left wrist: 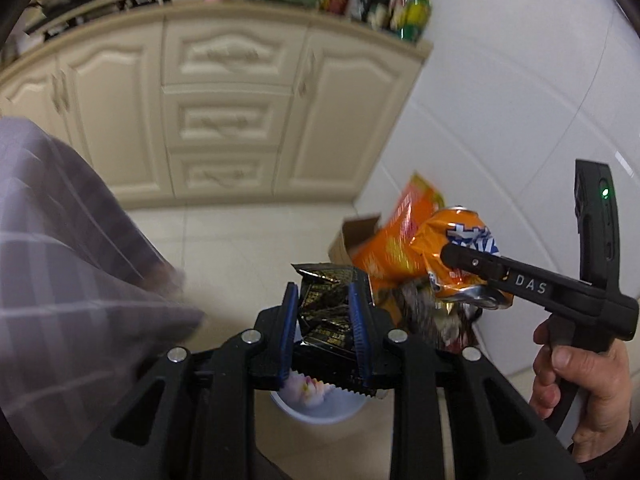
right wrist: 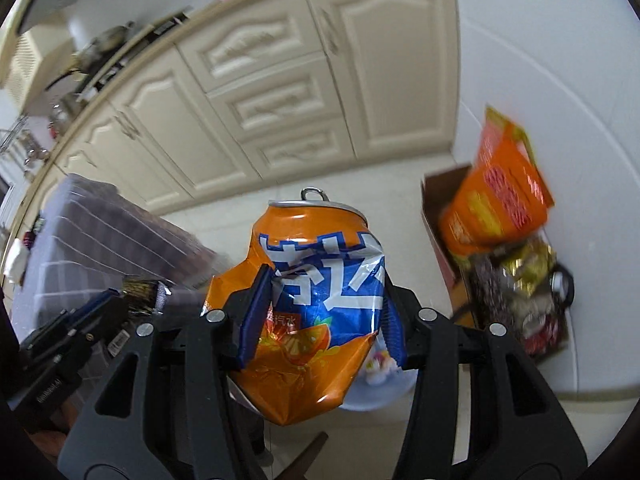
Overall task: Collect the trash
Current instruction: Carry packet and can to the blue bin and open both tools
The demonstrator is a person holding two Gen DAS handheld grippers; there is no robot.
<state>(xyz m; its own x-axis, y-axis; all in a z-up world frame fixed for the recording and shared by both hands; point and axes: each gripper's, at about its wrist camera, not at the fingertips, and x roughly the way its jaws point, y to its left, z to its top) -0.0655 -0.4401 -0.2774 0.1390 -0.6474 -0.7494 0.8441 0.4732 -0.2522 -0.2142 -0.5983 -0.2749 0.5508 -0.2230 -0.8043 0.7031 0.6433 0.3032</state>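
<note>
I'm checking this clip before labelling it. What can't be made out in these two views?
- Left wrist view: the white bin is mostly hidden by the left gripper and its black wrapper; its contents are unclear.
- Right wrist view: the crushed orange can in the right gripper covers the bin.
- Both views: the countertop items are blurred and unreadable.

Bin point(left wrist: 320, 410) below both held items
</note>
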